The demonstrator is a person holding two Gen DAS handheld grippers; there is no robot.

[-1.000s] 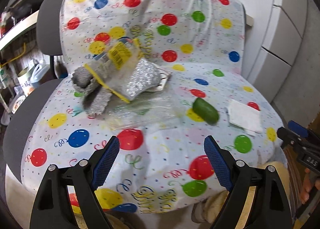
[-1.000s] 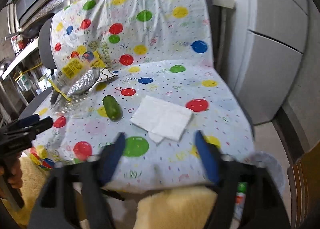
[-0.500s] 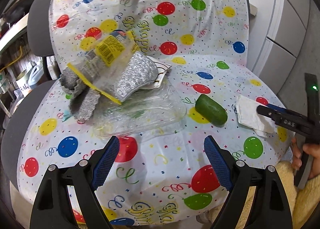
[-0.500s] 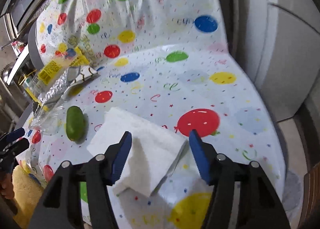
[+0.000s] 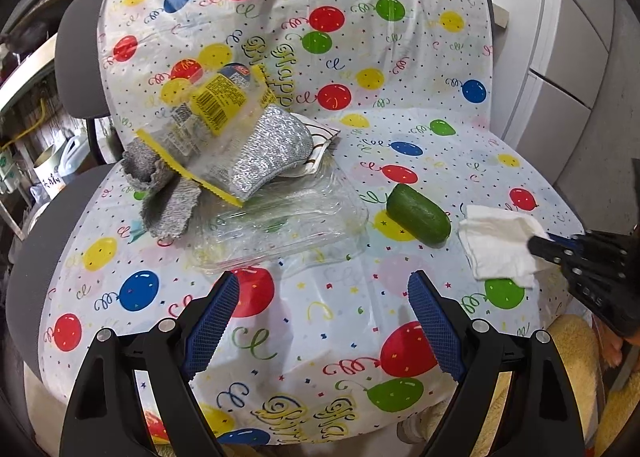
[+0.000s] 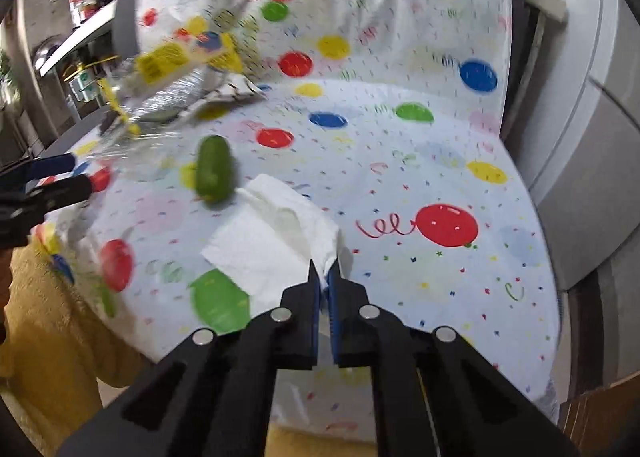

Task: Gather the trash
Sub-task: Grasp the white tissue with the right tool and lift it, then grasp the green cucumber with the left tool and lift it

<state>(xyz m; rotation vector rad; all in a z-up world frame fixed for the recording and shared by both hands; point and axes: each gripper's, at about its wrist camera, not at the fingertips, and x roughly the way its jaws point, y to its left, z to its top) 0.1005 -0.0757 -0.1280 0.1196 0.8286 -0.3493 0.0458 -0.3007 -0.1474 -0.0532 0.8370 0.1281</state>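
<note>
From my left wrist view, my left gripper (image 5: 323,319) hangs open and empty at the bottom of the frame. The balloon cover (image 5: 400,145) reads "Happy" in the upper centre. The yellow label on the plastic packet (image 5: 218,105) is too small to read.

From the right wrist view, my right gripper (image 6: 325,277) has just closed, pinching the white napkin (image 6: 264,241) at lower centre, just below the cucumber (image 6: 214,169).

Balloon colours on a white chair cover (image 5: 400,161)

Red, blue, yellow, green balloons; white napkin (image 5: 496,245); dark green cucumber (image 5: 418,214); silver-grey scouring pad (image 5: 272,149); yellow-labelled clear wrapper (image 5: 218,105).
</note>
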